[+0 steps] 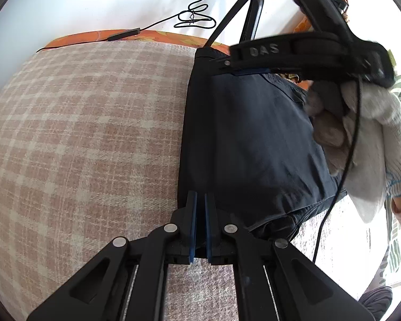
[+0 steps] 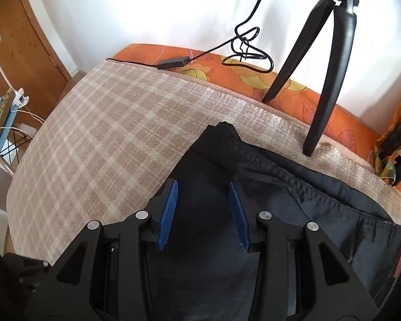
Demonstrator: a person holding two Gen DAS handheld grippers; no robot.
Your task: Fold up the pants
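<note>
Dark navy pants lie folded on a beige plaid blanket. My left gripper is shut on the near left edge of the pants, its blue pads pinching the fabric. My right gripper is open, hovering just over the pants near their far corner, nothing between its blue pads. In the left wrist view the right gripper sits at the far edge of the pants, held by a white-gloved hand.
A black tripod stands at the far edge of the bed on an orange floral sheet. A black cable with an adapter lies there too. A wooden door and a blue chair are at left.
</note>
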